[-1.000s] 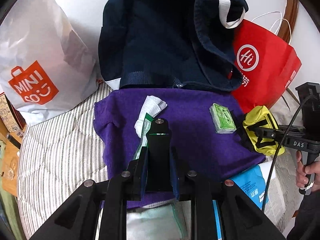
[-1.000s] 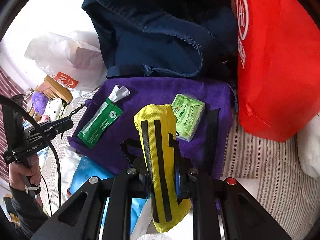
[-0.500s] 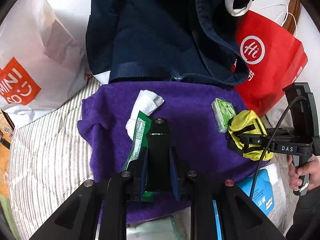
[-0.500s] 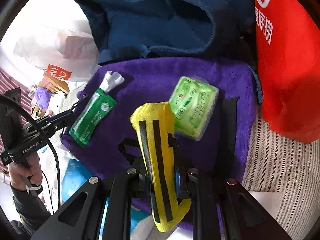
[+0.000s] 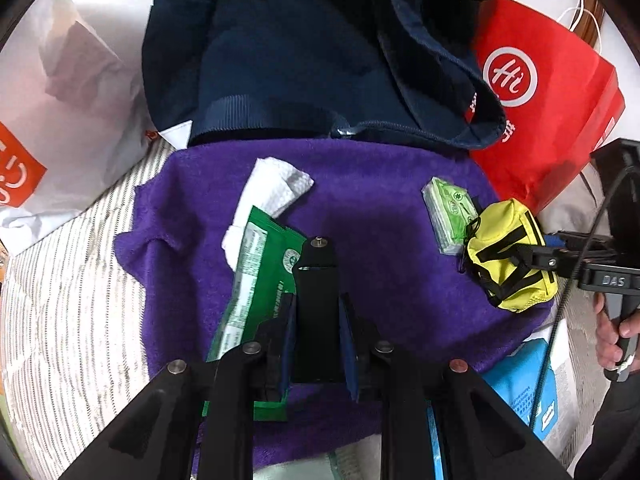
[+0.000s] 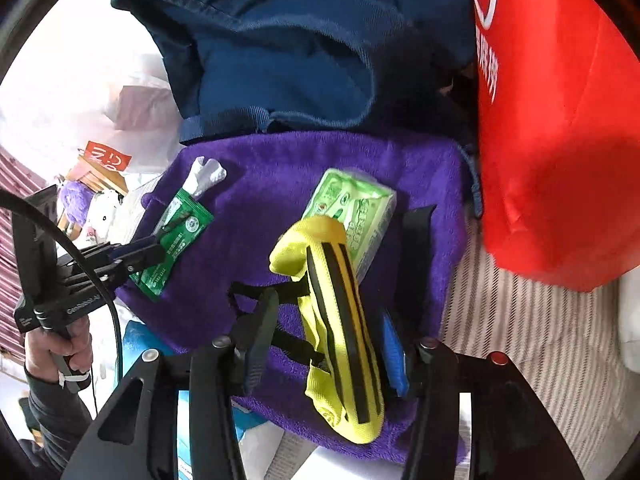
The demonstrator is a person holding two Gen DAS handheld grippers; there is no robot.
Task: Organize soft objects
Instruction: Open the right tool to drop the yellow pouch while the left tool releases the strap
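Note:
A purple towel (image 5: 372, 208) (image 6: 280, 168) lies on the striped bed. On it are a green wipes packet (image 5: 256, 268) (image 6: 176, 236) with a white tissue (image 5: 276, 188) sticking out, and a light green tissue pack (image 5: 448, 208) (image 6: 352, 204). My left gripper (image 5: 318, 344) is shut on a black flat piece, over the green packet. My right gripper (image 6: 328, 344) is open; the yellow pouch with black straps (image 6: 340, 328) (image 5: 508, 256) lies between its fingers on the towel, against the light green pack.
A navy tote bag (image 5: 304, 60) stands behind the towel. A red paper bag (image 5: 536, 104) (image 6: 560, 120) is at the right, a white Miniso bag (image 5: 52, 120) at the left. Blue packets (image 5: 520, 392) lie near the towel's front edge. Plush toys (image 6: 84, 204) sit far left.
Both grippers moved forward and down toward the towel. My right gripper has opened and the yellow pouch now rests on the towel beside the light green pack.

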